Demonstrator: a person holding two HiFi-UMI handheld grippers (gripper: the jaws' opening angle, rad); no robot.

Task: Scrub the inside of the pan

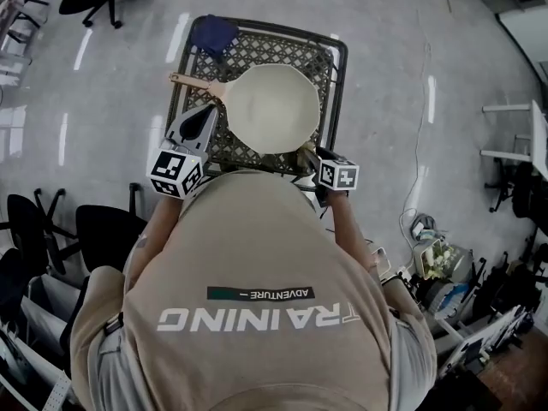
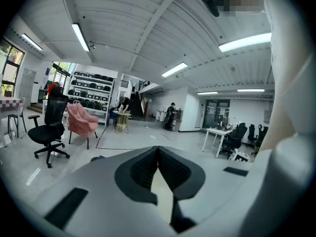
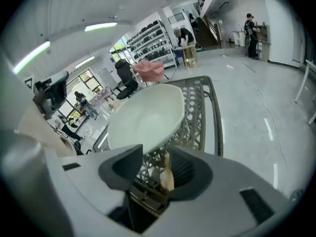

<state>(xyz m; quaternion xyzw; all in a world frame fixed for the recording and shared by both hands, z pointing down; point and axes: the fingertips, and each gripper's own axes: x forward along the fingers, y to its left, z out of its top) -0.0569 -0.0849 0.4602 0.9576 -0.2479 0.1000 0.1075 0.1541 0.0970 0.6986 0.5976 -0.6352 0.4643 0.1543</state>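
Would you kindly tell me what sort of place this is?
Probably an open-plan office or lab workspace: wheeled office chairs, stocked shelves along the far wall, and white desks on a wide polished floor.

Lattice table carries pan — and blue cloth.

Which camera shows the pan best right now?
The head view: the pan lies whole below, pale inside and tan handle both plain. The right gripper view catches it at a low slant, handle hidden. The left gripper view shows no recognisable pan.
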